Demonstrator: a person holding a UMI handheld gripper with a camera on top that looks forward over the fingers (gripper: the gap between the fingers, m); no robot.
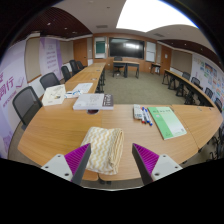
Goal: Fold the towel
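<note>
Beige folded cloth towel [102, 150] on the long wooden table [60, 128], between the gripper [113, 160]'s parted fingers, unclamped

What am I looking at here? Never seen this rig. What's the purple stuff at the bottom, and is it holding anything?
There is one picture, taken by a wide-angle camera that rides on a hand-held two-finger gripper and looks forward along its fingers. There is no robot arm; a person carries the tool.

The purple wedges are the pads on the inner faces of the two fingers, so they are part of the gripper.

Between the fingers lies a beige towel, folded or bunched, resting on a wooden conference table. The fingers are open on either side of it, with a gap showing at least beside the other finger, so nothing is held.

Further along the table are a green booklet with pens beside it, and stacks of papers. Office chairs line the table, and a dark screen hangs on the far wall.
</note>
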